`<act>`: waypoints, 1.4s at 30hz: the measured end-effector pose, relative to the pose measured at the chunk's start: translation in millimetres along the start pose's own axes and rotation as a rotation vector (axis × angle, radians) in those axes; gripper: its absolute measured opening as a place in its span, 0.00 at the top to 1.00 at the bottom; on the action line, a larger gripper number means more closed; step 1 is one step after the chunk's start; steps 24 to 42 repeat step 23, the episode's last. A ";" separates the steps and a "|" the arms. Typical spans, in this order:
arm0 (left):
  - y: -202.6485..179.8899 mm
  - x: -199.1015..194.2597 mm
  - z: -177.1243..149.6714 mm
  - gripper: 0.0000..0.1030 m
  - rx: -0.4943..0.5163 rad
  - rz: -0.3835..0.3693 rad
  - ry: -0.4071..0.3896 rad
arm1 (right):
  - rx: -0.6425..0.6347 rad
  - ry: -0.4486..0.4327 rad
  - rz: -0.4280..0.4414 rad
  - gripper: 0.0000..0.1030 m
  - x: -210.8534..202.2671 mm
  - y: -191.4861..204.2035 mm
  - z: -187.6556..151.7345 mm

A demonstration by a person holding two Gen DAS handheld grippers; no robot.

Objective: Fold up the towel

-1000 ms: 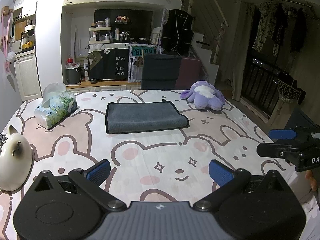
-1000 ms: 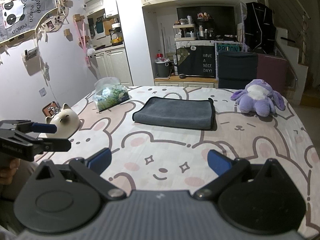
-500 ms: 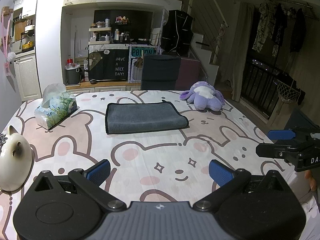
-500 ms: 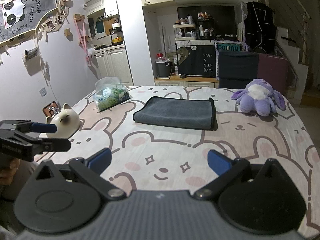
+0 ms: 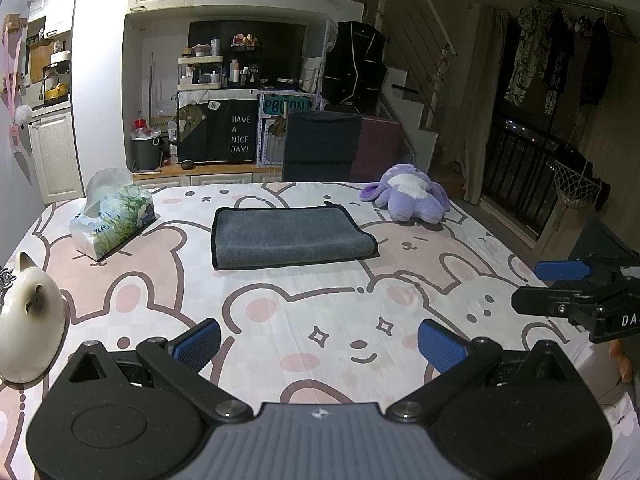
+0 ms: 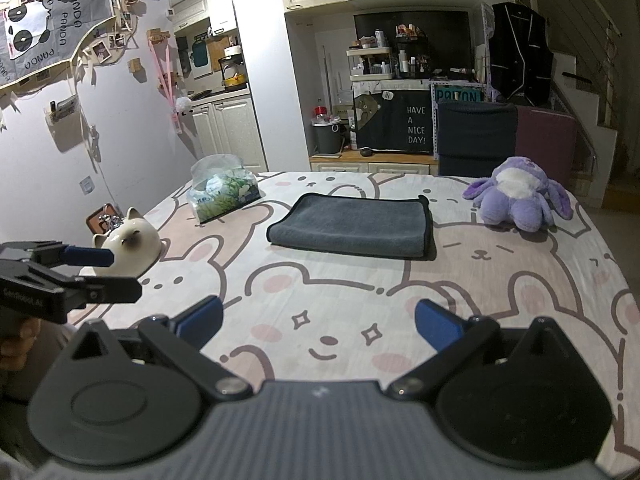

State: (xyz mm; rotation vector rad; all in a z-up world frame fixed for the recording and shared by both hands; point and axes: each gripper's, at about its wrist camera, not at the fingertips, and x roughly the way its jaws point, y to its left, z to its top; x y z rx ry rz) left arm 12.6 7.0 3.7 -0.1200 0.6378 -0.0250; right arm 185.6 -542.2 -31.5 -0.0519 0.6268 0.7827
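A dark grey towel (image 5: 290,237) lies folded flat in the middle of the table, also in the right wrist view (image 6: 352,226). My left gripper (image 5: 319,343) is open and empty over the table's near edge, well short of the towel. My right gripper (image 6: 319,321) is open and empty, also at the near edge. Each gripper shows in the other's view: the right one at the right edge (image 5: 532,286), the left one at the left edge (image 6: 120,274).
A tissue pack (image 5: 112,220) sits at the far left. A white cat figurine (image 5: 30,318) stands at the near left. A purple plush toy (image 5: 410,198) lies at the far right. A dark chair (image 5: 322,146) stands behind the bear-print table (image 5: 304,312).
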 end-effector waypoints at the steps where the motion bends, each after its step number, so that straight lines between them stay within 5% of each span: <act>1: 0.0 0.0 -0.1 0.00 0.000 0.001 0.000 | 0.000 0.000 0.000 0.00 0.2 0.1 0.0; 42: 3.9 -0.1 6.9 0.00 0.000 0.012 -0.005 | 0.001 0.000 0.002 0.00 0.9 1.3 -0.8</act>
